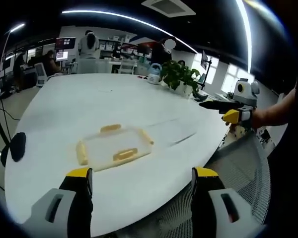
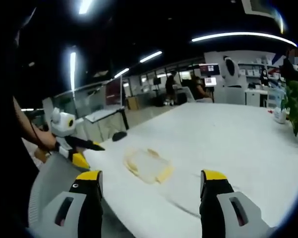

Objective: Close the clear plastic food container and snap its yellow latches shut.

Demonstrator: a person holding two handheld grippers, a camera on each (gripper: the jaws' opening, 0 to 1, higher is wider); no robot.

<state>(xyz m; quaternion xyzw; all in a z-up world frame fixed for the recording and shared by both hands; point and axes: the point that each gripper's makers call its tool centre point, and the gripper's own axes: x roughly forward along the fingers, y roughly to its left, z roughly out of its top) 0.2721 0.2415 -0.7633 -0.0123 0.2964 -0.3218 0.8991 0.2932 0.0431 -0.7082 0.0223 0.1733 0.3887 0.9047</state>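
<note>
A clear plastic food container [image 1: 114, 148] with its lid on lies flat on a large white table [image 1: 89, 104], near the table's edge and well ahead of both grippers. In the left gripper view it sits just left of centre, with yellow latches [image 1: 125, 154] showing on its sides: one at its 12 o'clock edge, one at 9 o'clock, one at 3 o'clock and one at 6 o'clock. Whether the latches are snapped down cannot be told. In the right gripper view the container [image 2: 148, 167] appears blurred, at about the middle of the frame, its yellow latches [image 2: 164, 174] smeared.

The left gripper [image 1: 141, 181] hangs over the near table edge with its yellow-tipped jaws spread wide and nothing between them, apart from the container. The right gripper [image 2: 151, 183] is likewise spread wide and empty, short of the container.

In the left gripper view the right gripper [image 1: 228, 110] comes in at 3 o'clock, held in a person's hand [image 1: 260, 118]; its jaw gap cannot be read from there. In the right gripper view the left gripper [image 2: 77, 146] enters at 9 o'clock.

A potted plant [image 1: 181, 77] stands at the far side of the table beside a light blue kettle [image 1: 154, 73]. A mesh chair [image 1: 238, 173] stands at the table's edge near 5 o'clock. A dark round object [image 1: 17, 146] shows at 9 o'clock. Desks, monitors and people fill the office behind.
</note>
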